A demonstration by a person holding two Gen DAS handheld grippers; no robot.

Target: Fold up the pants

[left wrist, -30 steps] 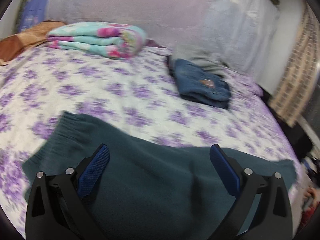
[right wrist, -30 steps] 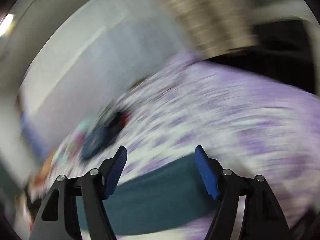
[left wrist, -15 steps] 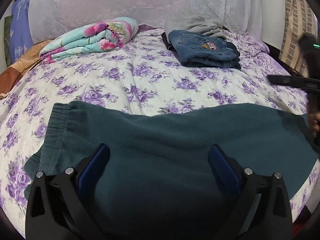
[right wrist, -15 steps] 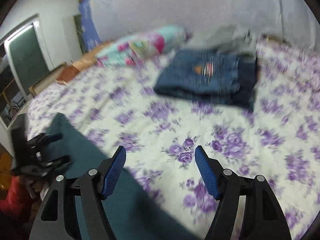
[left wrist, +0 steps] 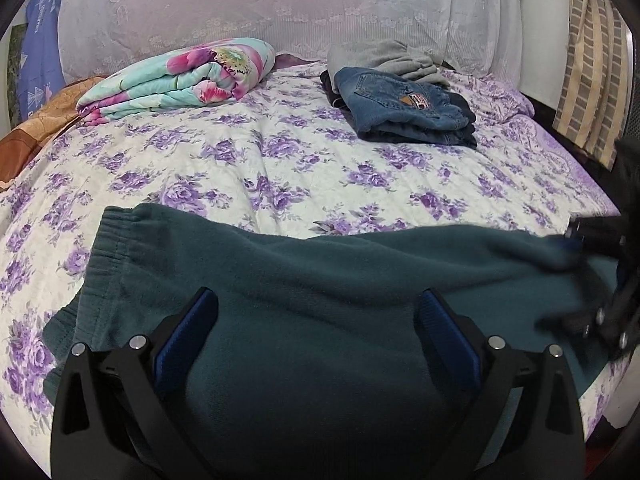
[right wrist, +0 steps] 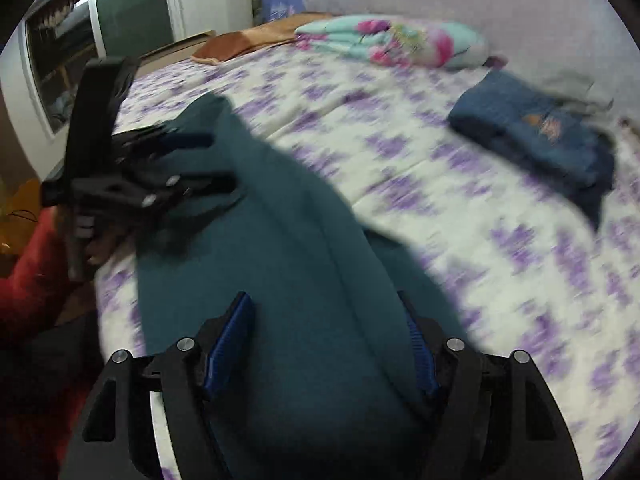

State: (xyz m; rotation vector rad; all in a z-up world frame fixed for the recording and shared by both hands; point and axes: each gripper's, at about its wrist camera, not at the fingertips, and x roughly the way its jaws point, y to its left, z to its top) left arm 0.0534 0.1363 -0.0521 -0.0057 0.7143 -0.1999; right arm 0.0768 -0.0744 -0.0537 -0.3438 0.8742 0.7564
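Dark teal sweatpants (left wrist: 320, 280) lie flat along the near edge of the bed, waistband at the left, legs running right. My left gripper (left wrist: 316, 312) is open, hovering just above the pants near the waist end. My right gripper (right wrist: 326, 320) is open over the leg end of the same pants (right wrist: 280, 220). The right gripper also shows blurred in the left wrist view (left wrist: 596, 280) at the right edge, over the leg cuffs. The left gripper shows in the right wrist view (right wrist: 192, 160), open, above the waistband end.
The bed has a white and purple floral cover (left wrist: 280, 160). A folded floral blanket (left wrist: 180, 80) lies at the back left. Folded blue jeans (left wrist: 404, 108) on a grey garment (left wrist: 388, 56) lie at the back right. An orange cloth (left wrist: 36, 128) lies far left.
The right gripper has swung left and down from above the bed cover to hover over the pants' leg end. The left gripper has barely moved; both stay open.
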